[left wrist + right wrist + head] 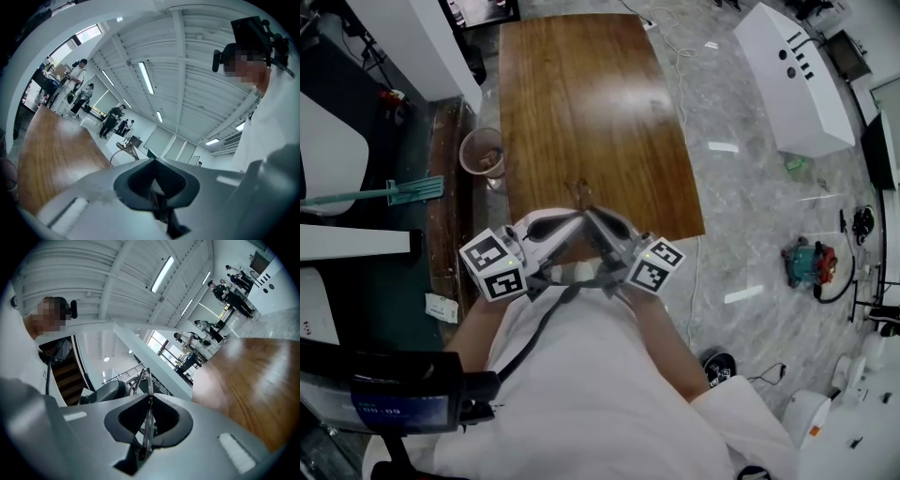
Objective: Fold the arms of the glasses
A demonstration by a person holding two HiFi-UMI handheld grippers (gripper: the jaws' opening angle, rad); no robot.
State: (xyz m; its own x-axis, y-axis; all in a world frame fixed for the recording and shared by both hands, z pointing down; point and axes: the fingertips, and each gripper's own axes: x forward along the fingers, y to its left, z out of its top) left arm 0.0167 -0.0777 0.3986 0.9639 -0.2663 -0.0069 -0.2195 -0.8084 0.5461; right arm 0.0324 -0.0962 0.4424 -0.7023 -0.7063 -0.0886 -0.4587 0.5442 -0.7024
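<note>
Glasses (580,195) held in the air over the near edge of the wooden table (581,94), between both gripper tips. Right gripper (592,217) is clamped on the frame, edge-on between its pads. Left gripper (572,217) is closed tight on a thin arm.

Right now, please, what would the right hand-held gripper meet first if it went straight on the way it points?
Probably the left hand-held gripper, close ahead beyond the glasses that the right hand-held gripper clamps, though depth is unclear.
</note>
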